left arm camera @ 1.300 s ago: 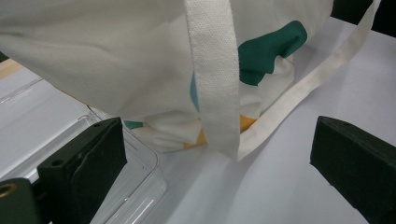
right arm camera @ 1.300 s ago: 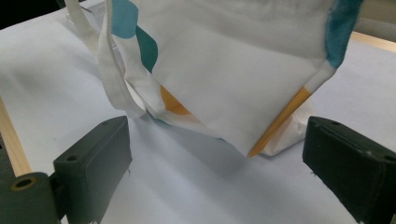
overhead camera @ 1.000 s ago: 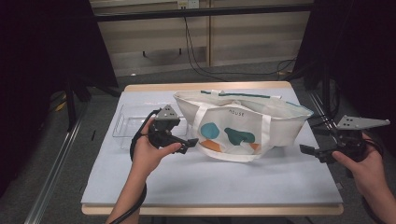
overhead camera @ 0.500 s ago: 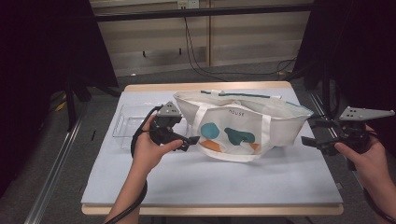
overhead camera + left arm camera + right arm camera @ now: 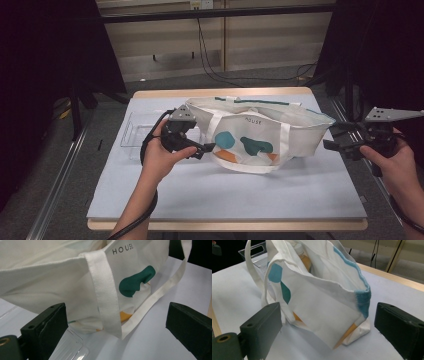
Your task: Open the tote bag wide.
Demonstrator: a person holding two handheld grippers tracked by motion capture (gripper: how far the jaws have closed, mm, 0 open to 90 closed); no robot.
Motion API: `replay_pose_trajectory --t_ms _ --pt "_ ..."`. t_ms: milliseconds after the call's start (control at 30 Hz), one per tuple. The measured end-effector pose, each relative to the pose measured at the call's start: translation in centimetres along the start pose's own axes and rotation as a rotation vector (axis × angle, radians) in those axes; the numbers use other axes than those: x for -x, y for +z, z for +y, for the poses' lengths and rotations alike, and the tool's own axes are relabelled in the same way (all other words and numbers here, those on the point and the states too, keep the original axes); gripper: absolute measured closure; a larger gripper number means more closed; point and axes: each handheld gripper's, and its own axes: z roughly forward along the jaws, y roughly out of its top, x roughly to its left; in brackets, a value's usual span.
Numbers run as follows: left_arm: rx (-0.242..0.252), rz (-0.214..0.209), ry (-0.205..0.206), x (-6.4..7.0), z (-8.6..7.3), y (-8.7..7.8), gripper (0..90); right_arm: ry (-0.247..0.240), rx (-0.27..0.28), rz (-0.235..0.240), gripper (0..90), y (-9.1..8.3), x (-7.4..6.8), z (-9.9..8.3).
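Note:
A white tote bag [image 5: 260, 130] printed with "HOUSE", teal and orange shapes lies on the table mat [image 5: 225, 192]. My left gripper [image 5: 208, 148] is at the bag's left end, open. In the left gripper view its jaws stand wide apart with the bag's white strap [image 5: 106, 290] between them, untouched. My right gripper [image 5: 331, 145] hovers just off the bag's right end, open. In the right gripper view the bag's blue-trimmed mouth [image 5: 362, 293] gapes ahead, and a bottle [image 5: 302, 257] with orange contents stands inside.
A clear plastic tray [image 5: 131, 134] lies on the mat left of the bag, behind my left hand; its corner [image 5: 72, 347] is under the left jaw. The table's wooden edge [image 5: 392, 277] runs past the bag. Dark frames and cables stand beyond the table.
My right gripper has drifted slightly left and farther away, closer to the bag's right end. The left gripper has hardly moved. Both stay open.

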Motion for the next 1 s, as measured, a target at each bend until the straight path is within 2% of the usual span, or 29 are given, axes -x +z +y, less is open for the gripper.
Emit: replay_pose_trajectory --t_ms 233,500,700,833,900,933,1000 --pt "-0.008 -0.003 0.015 0.0 0.8 0.2 3.7 0.000 -0.003 -0.011 6.8 0.0 0.4 0.3" --pt "0.023 -0.011 0.018 0.1 1.7 0.4 3.7 0.003 0.000 -0.023 6.6 -0.3 0.9 0.8" --pt "0.005 -0.009 0.034 0.2 2.3 0.3 3.7 -0.003 -0.005 -0.027 6.5 -0.1 1.0 1.3" --pt "0.020 -0.007 0.038 0.2 2.5 0.4 3.7 -0.003 -0.004 -0.024 6.5 0.0 1.1 1.5" --pt "0.008 -0.010 0.047 0.2 2.7 0.3 3.7 -0.001 -0.004 -0.024 6.5 0.0 1.1 1.6" --pt "0.018 -0.012 0.036 0.2 2.7 0.4 3.7 -0.001 -0.004 -0.026 6.5 0.0 1.2 1.7" --pt "0.013 -0.011 0.048 0.2 2.9 0.4 3.7 -0.001 -0.007 -0.028 6.4 0.1 1.2 1.8"
